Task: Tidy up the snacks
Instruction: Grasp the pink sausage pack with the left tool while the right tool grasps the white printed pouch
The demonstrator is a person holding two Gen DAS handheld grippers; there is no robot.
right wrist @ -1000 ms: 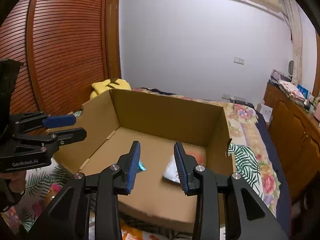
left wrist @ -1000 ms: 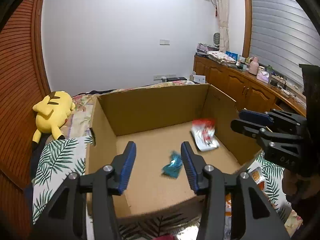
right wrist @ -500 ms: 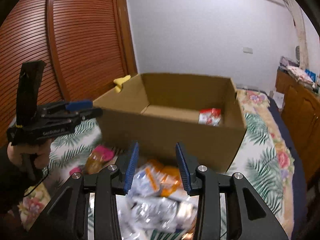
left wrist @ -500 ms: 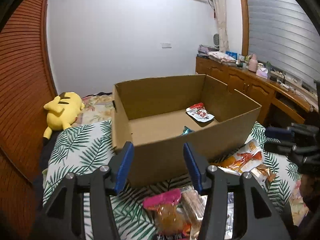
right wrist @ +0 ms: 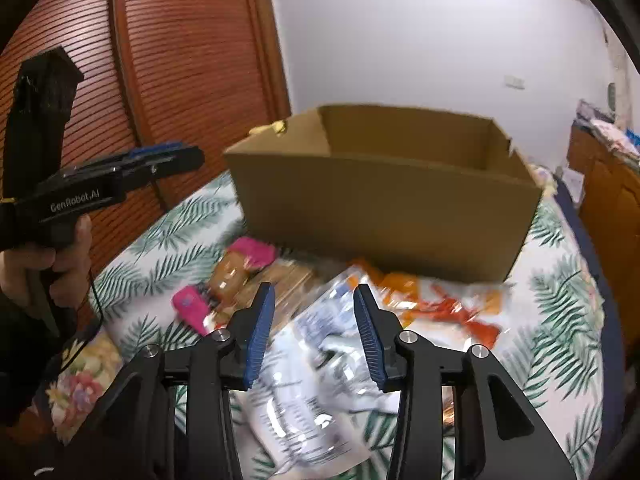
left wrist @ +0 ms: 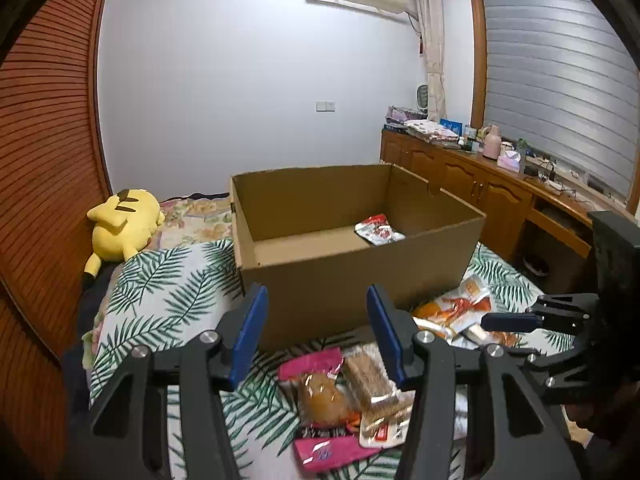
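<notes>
Above a leaf-print bedspread (left wrist: pixel 168 292), the left gripper (left wrist: pixel 316 328) and right gripper (right wrist: pixel 314 330) both hang with jaws spread wide, holding nothing. Snack packets (left wrist: pixel 344 396) lie scattered on the bedspread just in front of an open cardboard box (left wrist: pixel 360 280); one red packet (left wrist: pixel 378 230) lies inside it. A yellow plush toy (left wrist: pixel 120 224) rests by the louvred wardrobe (left wrist: pixel 44 160).

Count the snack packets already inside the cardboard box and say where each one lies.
1 visible: a red-and-white packet on the floor of the cardboard box, toward its right wall. The near wall hides part of the floor, so more may lie there unseen.
</notes>
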